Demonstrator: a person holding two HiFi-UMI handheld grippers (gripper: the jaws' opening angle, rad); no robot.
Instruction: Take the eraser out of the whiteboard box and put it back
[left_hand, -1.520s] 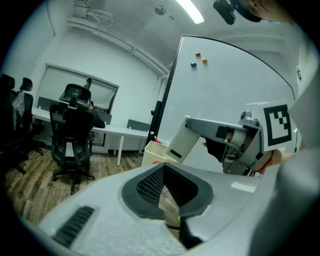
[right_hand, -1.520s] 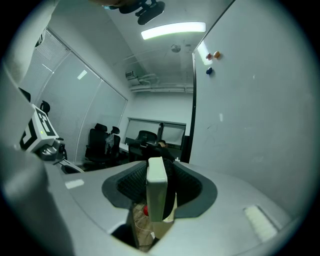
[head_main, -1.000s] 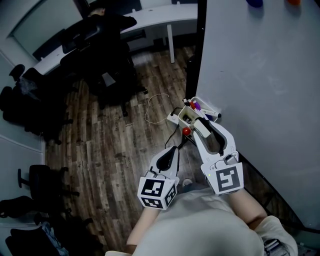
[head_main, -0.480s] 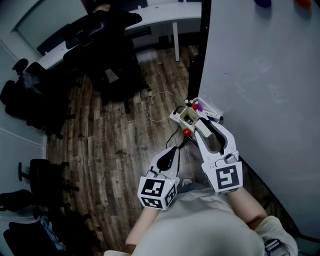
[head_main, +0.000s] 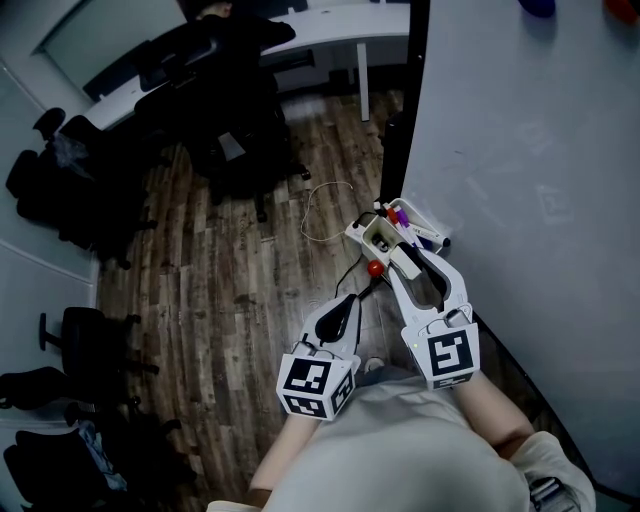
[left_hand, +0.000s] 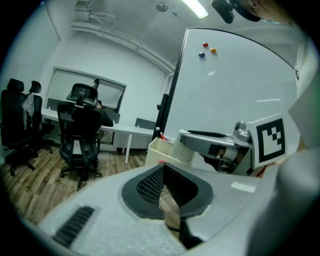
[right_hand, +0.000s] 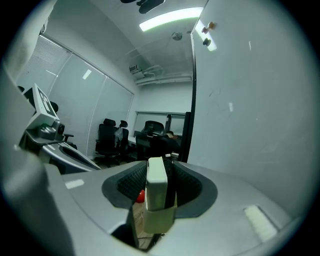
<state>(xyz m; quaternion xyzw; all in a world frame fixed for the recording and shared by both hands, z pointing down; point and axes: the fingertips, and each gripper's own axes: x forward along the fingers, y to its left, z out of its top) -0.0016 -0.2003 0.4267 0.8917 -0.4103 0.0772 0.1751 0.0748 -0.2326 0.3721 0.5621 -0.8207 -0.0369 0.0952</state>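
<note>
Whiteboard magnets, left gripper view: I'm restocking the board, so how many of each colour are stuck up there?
Red magnet: 1
Orange magnet: 1
Blue magnet: 1
Total: 3

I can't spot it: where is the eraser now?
Right gripper view, centre: the eraser sits clamped between the fingers of the right gripper, at the box beside the whiteboard.
</note>
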